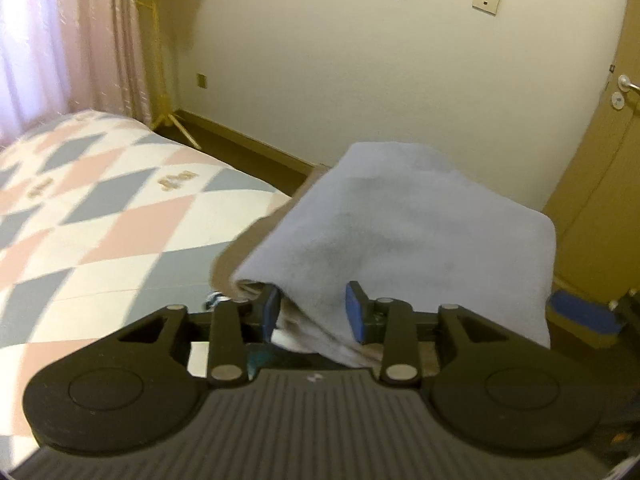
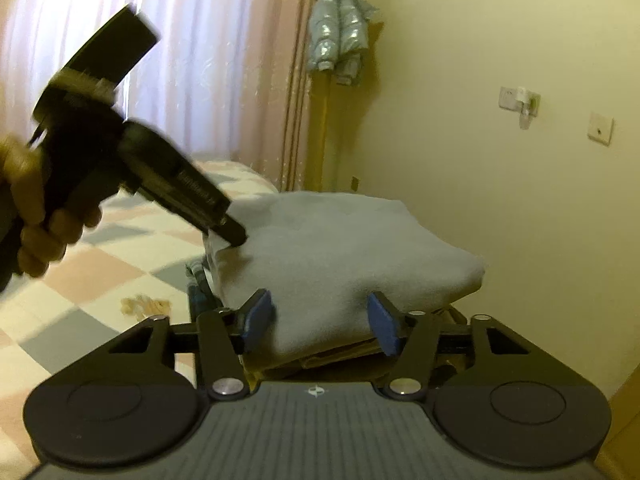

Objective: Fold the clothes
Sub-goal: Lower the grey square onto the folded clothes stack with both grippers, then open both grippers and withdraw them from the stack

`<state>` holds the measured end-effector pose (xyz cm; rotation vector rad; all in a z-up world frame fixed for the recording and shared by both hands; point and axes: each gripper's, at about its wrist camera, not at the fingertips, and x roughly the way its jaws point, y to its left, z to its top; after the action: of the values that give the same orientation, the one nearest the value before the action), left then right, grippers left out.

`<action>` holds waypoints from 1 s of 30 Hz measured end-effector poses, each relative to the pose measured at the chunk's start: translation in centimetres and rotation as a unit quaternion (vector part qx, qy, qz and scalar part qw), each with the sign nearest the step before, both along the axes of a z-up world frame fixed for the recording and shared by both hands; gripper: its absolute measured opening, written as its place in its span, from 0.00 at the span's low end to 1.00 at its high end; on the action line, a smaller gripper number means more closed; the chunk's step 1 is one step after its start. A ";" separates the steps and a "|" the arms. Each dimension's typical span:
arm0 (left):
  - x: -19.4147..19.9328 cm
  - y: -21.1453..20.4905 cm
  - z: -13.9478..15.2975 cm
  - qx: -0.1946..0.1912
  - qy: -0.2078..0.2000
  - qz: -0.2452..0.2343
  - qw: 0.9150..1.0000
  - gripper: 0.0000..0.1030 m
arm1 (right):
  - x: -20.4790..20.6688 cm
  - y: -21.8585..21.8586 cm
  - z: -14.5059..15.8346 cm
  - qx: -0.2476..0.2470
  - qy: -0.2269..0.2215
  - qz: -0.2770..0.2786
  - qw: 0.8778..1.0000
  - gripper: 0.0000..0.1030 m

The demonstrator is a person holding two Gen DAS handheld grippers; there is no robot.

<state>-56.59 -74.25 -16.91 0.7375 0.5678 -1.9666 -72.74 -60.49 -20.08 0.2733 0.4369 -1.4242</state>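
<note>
Grey garment folded into thick pad, sitting on top of stack of other folded clothes, stack just off edge of bed, near wall. Looks mostly done for this piece: folded and placed, edges a bit rumpled, maybe a last tidy or release left. Cannot tell if more clothes wait.

Left gripper fingers apart, near corner of grey garment lying between them, pads not clearly pressing. Right gripper fingers spread wide, straddling front edge of same garment, no squeeze visible. In right view, left gripper tip touching top of garment at far left corner, hand on handle.

Count: one grey garment on top, at least two more layers under it, beige and striped, exact number hidden. Two grippers. One bed with diamond quilt. One puffy jacket on stand. One small beige scrap on quilt
</note>
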 end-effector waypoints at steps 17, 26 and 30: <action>3.6 12.1 6.9 0.053 -0.058 0.097 0.992 0.79 | 0.0 7.7 6.2 0.108 -0.092 -0.079 0.987 0.97; 4.4 16.2 10.3 0.012 -0.083 0.064 0.994 0.99 | 1.8 11.0 10.0 0.130 -0.125 -0.163 0.970 0.98; 5.8 18.1 11.6 0.005 -0.087 0.061 0.994 0.99 | 3.4 12.4 11.3 0.140 -0.138 -0.183 0.963 0.99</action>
<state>-50.84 -56.15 -5.28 0.8508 0.5064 -1.7679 -69.38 -48.13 -8.82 0.8062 0.3689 -1.6519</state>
